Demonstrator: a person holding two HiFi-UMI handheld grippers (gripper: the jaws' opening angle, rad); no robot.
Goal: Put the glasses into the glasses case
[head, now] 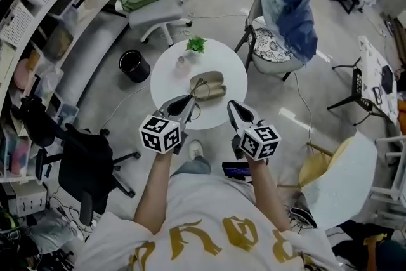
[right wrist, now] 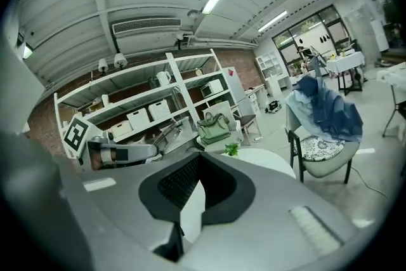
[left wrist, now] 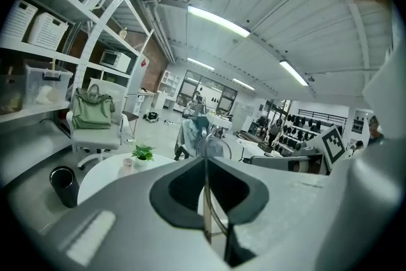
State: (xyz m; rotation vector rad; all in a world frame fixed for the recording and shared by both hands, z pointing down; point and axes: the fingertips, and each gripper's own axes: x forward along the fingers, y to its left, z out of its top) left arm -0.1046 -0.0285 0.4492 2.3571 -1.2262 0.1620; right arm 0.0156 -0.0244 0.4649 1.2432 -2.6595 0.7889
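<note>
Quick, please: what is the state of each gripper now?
Left gripper: shut on the glasses.
Right gripper: shut, nothing between its jaws.

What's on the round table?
Potted plant, small jar, olive glasses case. The left claw, shut on the glasses, covers part of the case; its inside can't be seen.

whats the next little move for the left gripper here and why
Probably ease the left gripper down toward the glasses case. Its fingers are shut on the glasses, which hang close over the case on the table.
</note>
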